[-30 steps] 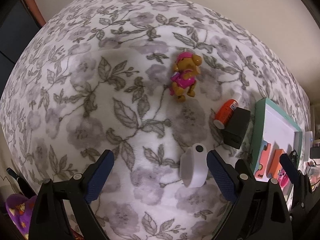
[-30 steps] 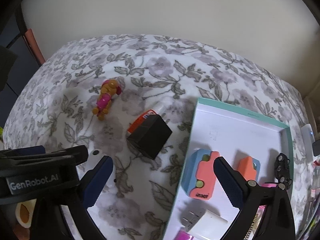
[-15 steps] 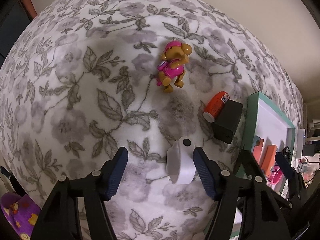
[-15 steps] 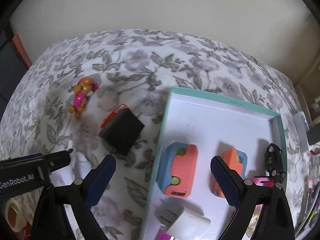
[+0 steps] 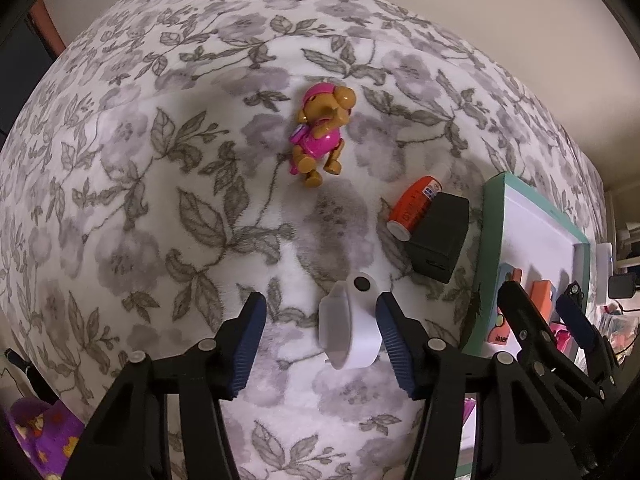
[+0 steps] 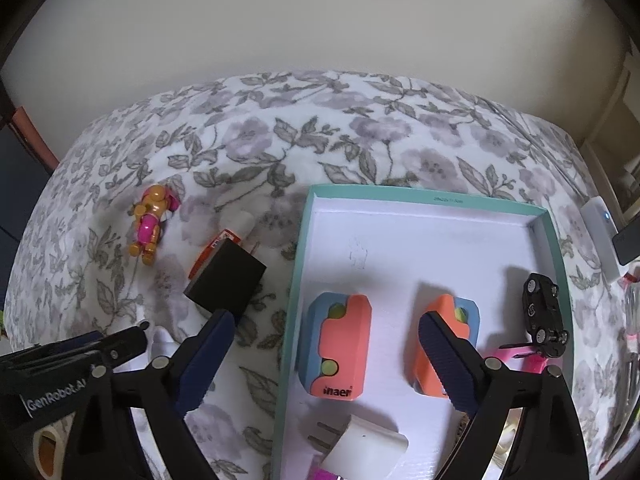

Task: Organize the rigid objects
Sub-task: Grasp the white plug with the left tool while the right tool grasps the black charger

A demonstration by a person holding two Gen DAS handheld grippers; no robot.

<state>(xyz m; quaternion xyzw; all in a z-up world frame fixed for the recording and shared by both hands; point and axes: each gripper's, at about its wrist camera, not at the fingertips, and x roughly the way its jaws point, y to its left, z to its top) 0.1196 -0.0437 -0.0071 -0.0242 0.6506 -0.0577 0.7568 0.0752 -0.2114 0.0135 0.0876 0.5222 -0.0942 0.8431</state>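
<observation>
blanket with a grey flower-and-leaf print covers the whole surface beneath both grippers. teal-rimmed white tray lies under the right gripper, reaching well ahead of it. two orange-and-blue boxes lie in the tray; one sits between the right gripper's fingers without touching them, the other is partly hidden behind its right finger. black toy car rests against the tray's wall, beyond that right finger. white plug adapter lies in the tray just below the gripper's span. the right gripper's jaws stand wide, holding nothing.

black block lies ahead and to the right of the left gripper, with an orange tube touching its far side. toy dog in pink lies well ahead of the left gripper, apart from the rest. white oval piece with a black dot stands between the left gripper's fingers; the jaws have just been closing, the right pad is against it or nearly so, and the left pad stands clear with blanket showing in the gap, so it is not yet clamped.
</observation>
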